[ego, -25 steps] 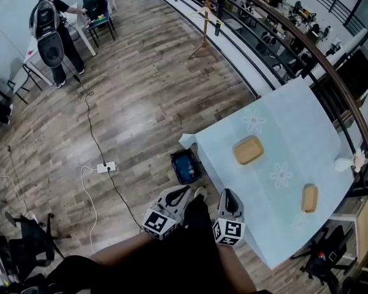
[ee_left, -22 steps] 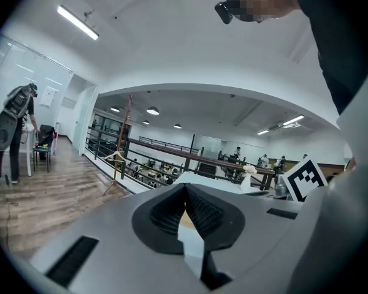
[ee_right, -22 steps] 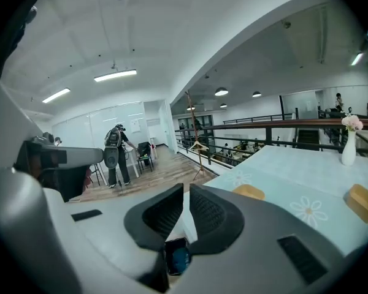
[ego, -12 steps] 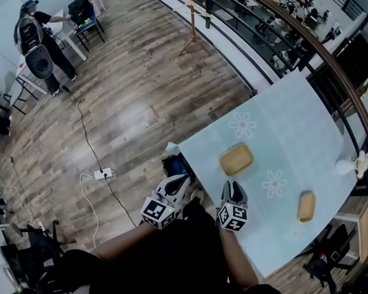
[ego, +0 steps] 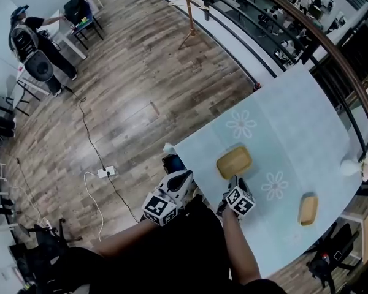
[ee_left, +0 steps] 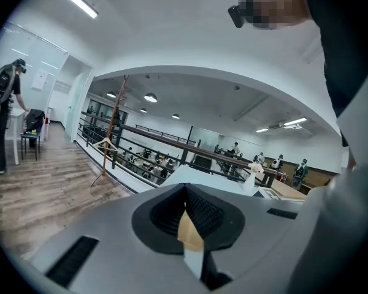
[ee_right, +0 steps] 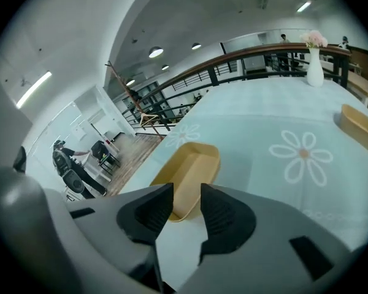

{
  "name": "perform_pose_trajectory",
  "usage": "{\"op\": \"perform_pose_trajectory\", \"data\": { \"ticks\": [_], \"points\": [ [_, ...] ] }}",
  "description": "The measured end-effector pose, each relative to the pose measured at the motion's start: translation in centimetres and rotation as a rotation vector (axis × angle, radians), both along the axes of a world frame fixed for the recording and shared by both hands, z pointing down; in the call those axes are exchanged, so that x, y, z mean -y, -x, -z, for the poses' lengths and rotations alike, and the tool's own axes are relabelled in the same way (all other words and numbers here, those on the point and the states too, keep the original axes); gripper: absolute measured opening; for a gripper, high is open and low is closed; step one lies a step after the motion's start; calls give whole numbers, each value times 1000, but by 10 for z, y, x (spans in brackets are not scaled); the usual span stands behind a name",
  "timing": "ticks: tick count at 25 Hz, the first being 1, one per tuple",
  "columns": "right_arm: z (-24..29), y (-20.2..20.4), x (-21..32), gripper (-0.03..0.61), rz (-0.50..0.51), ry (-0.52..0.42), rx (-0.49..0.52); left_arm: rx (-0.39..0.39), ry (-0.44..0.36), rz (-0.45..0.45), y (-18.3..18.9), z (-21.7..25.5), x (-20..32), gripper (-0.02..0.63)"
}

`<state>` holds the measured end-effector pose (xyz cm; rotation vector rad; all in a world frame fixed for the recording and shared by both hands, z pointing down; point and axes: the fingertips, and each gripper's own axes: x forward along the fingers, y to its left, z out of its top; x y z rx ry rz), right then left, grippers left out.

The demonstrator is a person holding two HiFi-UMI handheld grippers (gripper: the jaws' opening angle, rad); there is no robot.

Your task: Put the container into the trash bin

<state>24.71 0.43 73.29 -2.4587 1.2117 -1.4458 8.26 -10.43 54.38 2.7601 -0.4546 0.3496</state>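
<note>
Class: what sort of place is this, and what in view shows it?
Probably an indoor mezzanine workspace: a curved railing overlooks desks on a lower level, and a cloth-covered table stands on wood plank flooring.

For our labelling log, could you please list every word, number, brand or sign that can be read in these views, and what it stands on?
No text can be read in any view.
Left marker cube and right marker cube: black-and-white square codes, no letters.
Pale sheet on the far wall: too small to read.
Tablecloth: flower prints only.
</note>
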Motion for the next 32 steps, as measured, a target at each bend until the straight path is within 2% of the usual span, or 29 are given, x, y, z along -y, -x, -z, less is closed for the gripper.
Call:
{"op": "perform_pose_trajectory", "data": {
  "ticks": [7, 12, 16, 25, 32],
  "points": [
    [-38, -14, 8, 129, -46, 55, 87, 49, 6, -10, -7, -7, 0, 12],
    [-55, -19, 6, 127, -65, 82, 99, 76, 3, 14, 2, -11, 5, 14],
    [-58, -19, 4, 47, -92, 61, 113, 77, -21, 71, 14, -6, 10, 14],
    [-27, 7, 22, 43, 66, 25, 37, 51, -4, 185, 54, -5, 20, 12],
    [-6, 83, 55, 43, 290, 11, 2, 17, 7, 295, 110, -7, 30, 12]
  ]
}}
